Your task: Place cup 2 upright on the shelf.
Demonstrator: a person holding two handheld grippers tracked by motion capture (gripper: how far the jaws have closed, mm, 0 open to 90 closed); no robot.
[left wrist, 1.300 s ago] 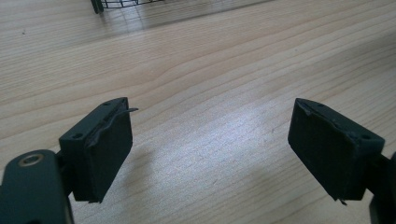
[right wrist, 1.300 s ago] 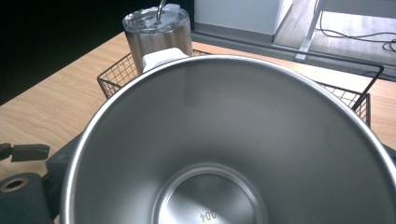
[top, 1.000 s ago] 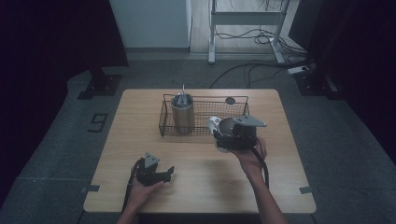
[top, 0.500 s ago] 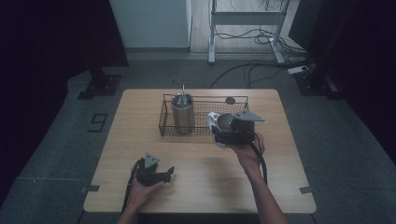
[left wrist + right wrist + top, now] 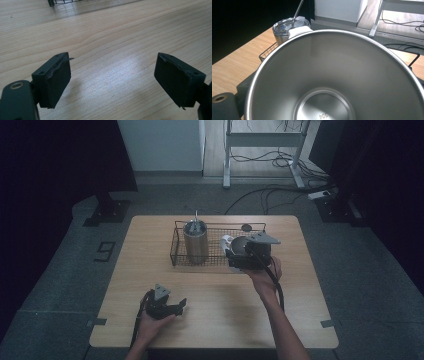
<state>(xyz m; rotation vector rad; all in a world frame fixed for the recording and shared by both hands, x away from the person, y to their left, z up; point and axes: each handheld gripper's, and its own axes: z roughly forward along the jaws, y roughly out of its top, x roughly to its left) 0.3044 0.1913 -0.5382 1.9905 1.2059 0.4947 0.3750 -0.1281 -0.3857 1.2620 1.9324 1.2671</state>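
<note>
My right gripper (image 5: 234, 254) is shut on a steel cup (image 5: 240, 245), held at the right end of the black wire basket (image 5: 220, 223). In the right gripper view I look straight into the cup's shiny mouth (image 5: 332, 82), which hides the jaws. A steel tumbler with a lid and straw (image 5: 195, 241) stands upright in the basket's left part, and it rises beyond the cup's rim as the tumbler (image 5: 287, 28). My left gripper (image 5: 172, 306) rests low near the table's front edge. Its fingers (image 5: 53, 77) stand wide apart over bare wood, so the left gripper (image 5: 112, 75) is open with nothing between them.
A small dark round object (image 5: 246, 227) lies on the wooden table (image 5: 215, 320) just behind the basket. A white piece (image 5: 299, 31) shows just past the cup's rim. Cables and a metal stand (image 5: 265, 140) are on the floor beyond the table.
The right gripper with the cup has shifted slightly up and left, further over the basket. The left gripper has stayed in place.
</note>
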